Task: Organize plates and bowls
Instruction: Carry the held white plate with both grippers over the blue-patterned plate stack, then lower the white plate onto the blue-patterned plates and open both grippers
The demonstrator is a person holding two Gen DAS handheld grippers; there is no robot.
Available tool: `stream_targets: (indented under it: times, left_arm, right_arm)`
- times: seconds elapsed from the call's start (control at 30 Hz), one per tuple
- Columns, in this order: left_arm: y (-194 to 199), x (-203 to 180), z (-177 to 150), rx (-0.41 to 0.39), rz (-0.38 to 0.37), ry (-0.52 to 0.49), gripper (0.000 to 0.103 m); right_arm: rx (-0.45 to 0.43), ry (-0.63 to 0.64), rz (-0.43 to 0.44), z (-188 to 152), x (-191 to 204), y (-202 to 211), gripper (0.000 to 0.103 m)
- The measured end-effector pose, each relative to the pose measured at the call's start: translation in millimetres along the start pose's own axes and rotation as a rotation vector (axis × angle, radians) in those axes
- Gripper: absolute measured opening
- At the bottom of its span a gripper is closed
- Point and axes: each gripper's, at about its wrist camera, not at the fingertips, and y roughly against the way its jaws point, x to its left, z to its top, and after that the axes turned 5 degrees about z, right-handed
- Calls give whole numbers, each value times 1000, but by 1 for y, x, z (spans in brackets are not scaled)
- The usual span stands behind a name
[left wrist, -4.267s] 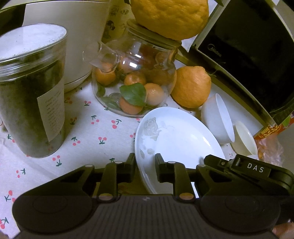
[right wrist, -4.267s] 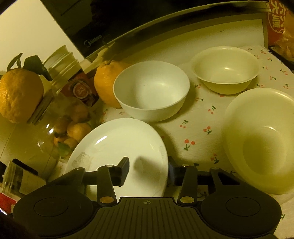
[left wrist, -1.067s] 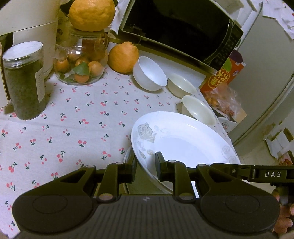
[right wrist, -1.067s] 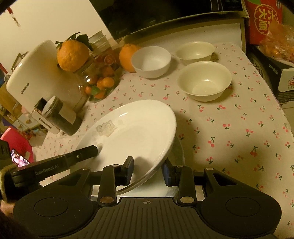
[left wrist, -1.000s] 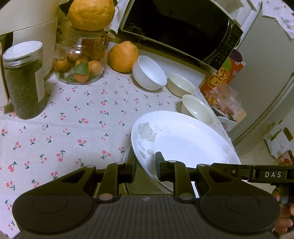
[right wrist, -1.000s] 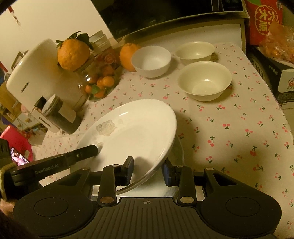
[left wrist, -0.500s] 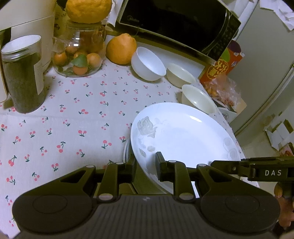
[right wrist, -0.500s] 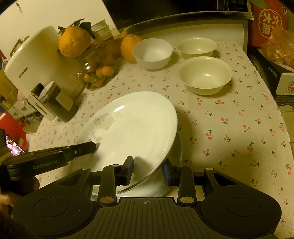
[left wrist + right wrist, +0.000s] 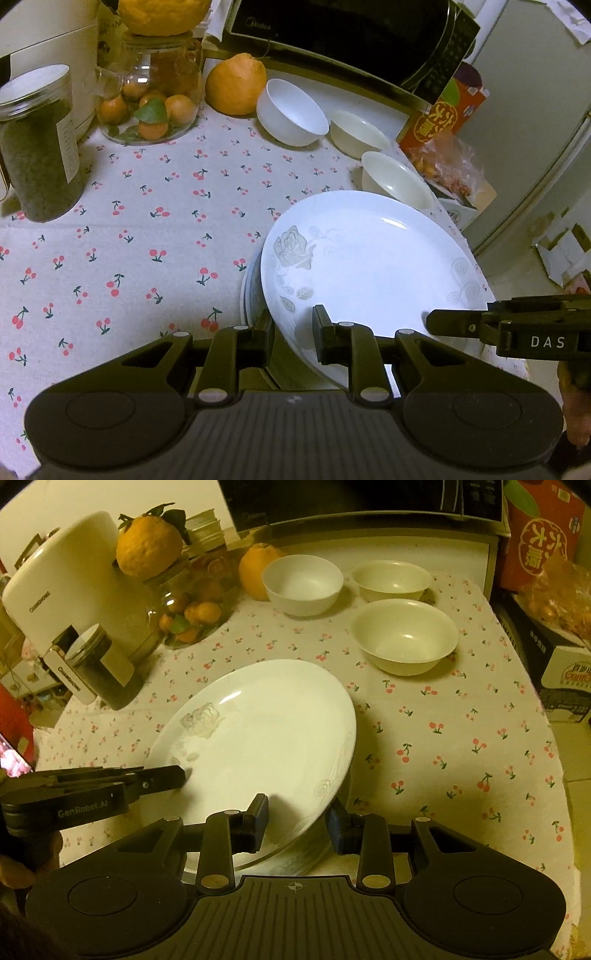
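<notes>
A white plate with a grey rose pattern (image 9: 369, 266) (image 9: 258, 738) is held tilted just above a second plate (image 9: 248, 295) (image 9: 314, 860) that lies on the cherry-print cloth. My left gripper (image 9: 293, 321) (image 9: 177, 775) is shut on the plate's near rim. My right gripper (image 9: 297, 812) (image 9: 432, 321) clamps the opposite rim, one pad on the upper face and one beneath. At the back stand a white bowl (image 9: 291, 114) (image 9: 303, 583) and two cream bowls (image 9: 358, 133) (image 9: 395, 181) (image 9: 391, 579) (image 9: 404, 635), apart from both grippers.
A dark-filled jar (image 9: 37, 147), a glass jar of small oranges (image 9: 151, 103) and a large orange (image 9: 236, 83) stand back left. A microwave (image 9: 351, 40) lines the back, with a red box (image 9: 443, 118) beside it. A white appliance (image 9: 74, 583) is far left.
The plate has come from beside the glass jar to the table's front, over the second plate. In the last second it settled lower and flatter. Both grips held.
</notes>
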Motion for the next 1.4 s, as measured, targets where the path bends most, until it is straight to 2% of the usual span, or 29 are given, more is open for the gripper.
stream_targets:
  times: [0.43, 0.83, 1.4]
  left_arm:
    - [4, -10, 3, 62, 44, -75, 19]
    - [7, -21, 2, 77, 80, -177, 18]
    - [13, -20, 3, 88, 71, -185, 17]
  right_arm:
    - [43, 43, -30, 5, 1, -1, 35]
    - [94, 63, -56, 2, -4, -9, 35]
    - [107, 96, -61, 2, -3, -11, 35]
